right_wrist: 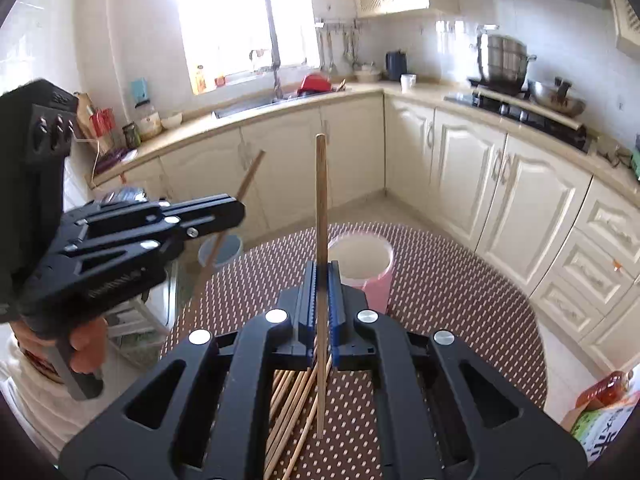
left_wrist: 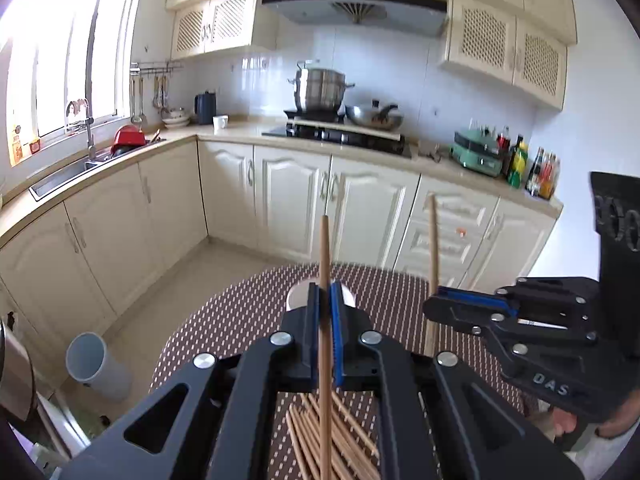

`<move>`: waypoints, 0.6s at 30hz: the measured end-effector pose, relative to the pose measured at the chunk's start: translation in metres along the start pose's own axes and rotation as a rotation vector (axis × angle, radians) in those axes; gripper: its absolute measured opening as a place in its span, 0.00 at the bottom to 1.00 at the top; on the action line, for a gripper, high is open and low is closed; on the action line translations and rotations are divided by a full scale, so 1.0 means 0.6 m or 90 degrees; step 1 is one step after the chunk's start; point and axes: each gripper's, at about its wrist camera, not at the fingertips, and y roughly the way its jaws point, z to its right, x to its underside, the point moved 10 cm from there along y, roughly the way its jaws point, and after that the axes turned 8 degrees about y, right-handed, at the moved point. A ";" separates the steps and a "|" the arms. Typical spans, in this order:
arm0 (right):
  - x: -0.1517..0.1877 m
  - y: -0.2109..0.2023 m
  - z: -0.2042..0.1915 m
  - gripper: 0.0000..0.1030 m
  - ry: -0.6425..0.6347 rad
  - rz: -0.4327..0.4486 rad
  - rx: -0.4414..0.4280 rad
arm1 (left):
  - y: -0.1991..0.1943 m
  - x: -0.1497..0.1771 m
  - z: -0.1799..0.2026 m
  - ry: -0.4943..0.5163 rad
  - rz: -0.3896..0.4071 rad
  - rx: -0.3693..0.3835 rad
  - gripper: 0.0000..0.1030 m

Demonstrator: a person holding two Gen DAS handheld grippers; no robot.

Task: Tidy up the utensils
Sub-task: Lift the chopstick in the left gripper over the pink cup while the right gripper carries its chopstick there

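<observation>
Two handheld grippers hover side by side above a round table [right_wrist: 460, 280], angled downward. The left gripper [left_wrist: 325, 304] pinches one upright chopstick [left_wrist: 325, 264]; the right gripper [right_wrist: 322, 292] pinches another chopstick [right_wrist: 321, 200]. More chopsticks [right_wrist: 292, 408] lie loose on the near table. A pink cup [right_wrist: 362, 264] stands farther off. The right gripper's side reads "DAS".

Cream cabinets [left_wrist: 292, 200] — bright window [right_wrist: 224, 20]
</observation>
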 end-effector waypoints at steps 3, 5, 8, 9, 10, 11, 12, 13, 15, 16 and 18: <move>-0.033 -0.016 0.000 0.06 0.000 0.031 0.005 | 0.012 -0.025 -0.003 -0.011 0.018 0.007 0.06; -0.050 -0.018 0.002 0.06 -0.002 0.048 0.012 | 0.015 -0.045 -0.010 -0.021 0.041 -0.003 0.06; -0.086 -0.019 0.007 0.06 0.007 0.081 0.012 | 0.029 -0.069 -0.020 -0.036 0.063 -0.013 0.06; -0.097 -0.021 0.008 0.06 0.009 0.092 0.012 | 0.032 -0.074 -0.025 -0.040 0.069 -0.016 0.06; -0.107 -0.022 0.007 0.06 0.012 0.100 0.010 | 0.035 -0.084 -0.028 -0.046 0.084 -0.016 0.06; -0.114 -0.023 0.008 0.06 0.015 0.109 0.009 | 0.038 -0.095 -0.031 -0.053 0.102 -0.021 0.06; -0.127 -0.024 0.008 0.06 0.019 0.124 0.009 | 0.040 -0.102 -0.035 -0.057 0.112 -0.026 0.06; -0.135 -0.023 0.010 0.06 0.018 0.135 0.012 | 0.044 -0.113 -0.040 -0.063 0.130 -0.031 0.06; -0.153 -0.020 0.010 0.06 0.014 0.160 0.022 | 0.050 -0.131 -0.045 -0.069 0.160 -0.045 0.06; -0.159 -0.018 0.011 0.06 0.014 0.170 0.026 | 0.052 -0.138 -0.046 -0.069 0.171 -0.049 0.06; -0.173 -0.013 0.017 0.06 0.015 0.194 0.036 | 0.058 -0.152 -0.049 -0.073 0.195 -0.058 0.06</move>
